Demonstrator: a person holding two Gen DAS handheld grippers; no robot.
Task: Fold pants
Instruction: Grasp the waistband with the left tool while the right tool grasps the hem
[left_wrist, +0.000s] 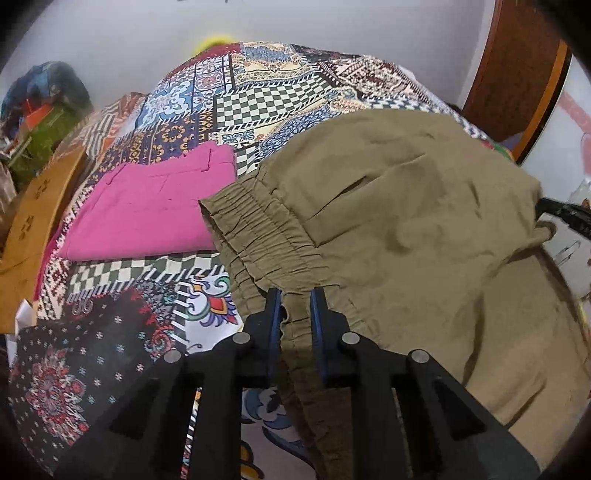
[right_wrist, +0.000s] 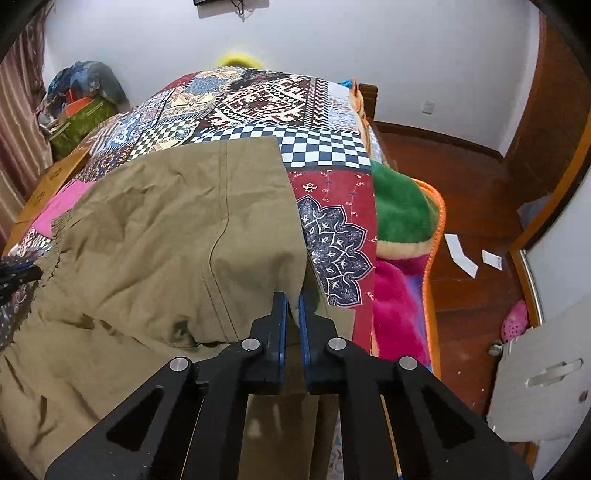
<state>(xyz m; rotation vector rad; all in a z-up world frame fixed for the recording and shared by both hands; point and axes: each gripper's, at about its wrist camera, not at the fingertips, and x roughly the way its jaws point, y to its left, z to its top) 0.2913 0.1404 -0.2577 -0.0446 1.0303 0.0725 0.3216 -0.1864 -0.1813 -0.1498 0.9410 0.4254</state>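
on patterned bedspread (left_wrist: 258, 103), khaki pants (left_wrist: 406, 221) apparently between hand-held gripper (left_wrist: 295, 299) pads

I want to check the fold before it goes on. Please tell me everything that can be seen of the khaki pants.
The khaki pants look like thin woven cotton, olive-tan and wrinkled, with a gathered elastic waistband and a slit pocket. They lie partly folded on the patterned bedspread, the waistband end beside the folded pink garment. The left gripper is shut on the waistband edge; the right gripper is shut on a corner at the other end. The near part hangs toward the cameras.
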